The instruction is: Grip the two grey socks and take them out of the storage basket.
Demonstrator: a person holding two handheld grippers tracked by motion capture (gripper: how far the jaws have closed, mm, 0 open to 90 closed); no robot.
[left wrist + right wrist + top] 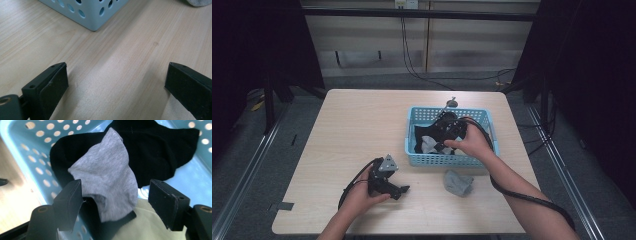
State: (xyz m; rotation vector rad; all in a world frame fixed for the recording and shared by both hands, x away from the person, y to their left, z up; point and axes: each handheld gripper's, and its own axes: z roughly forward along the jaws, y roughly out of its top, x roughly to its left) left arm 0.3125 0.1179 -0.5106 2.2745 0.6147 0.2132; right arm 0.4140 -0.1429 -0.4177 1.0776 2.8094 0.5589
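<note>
A light blue perforated basket (437, 160) stands on the right half of the wooden table. Inside it lie black socks (155, 150), a grey sock (107, 175) on top of them and a pale cream cloth (147, 227). My right gripper (115, 195) reaches down into the basket with its jaws apart; the grey sock lies between them, brushing one jaw and clear of the other. Another grey sock (458, 183) sits crumpled on the table just in front of the basket. My left gripper (116, 80) rests low over the table near the front edge, open, with bare wood between its jaws.
The basket's near corner (87, 12) stands a short way ahead of the left gripper. The right gripper's black cable (512, 192) trails along the person's forearm. Bare tabletop (362, 125) spreads left of the basket.
</note>
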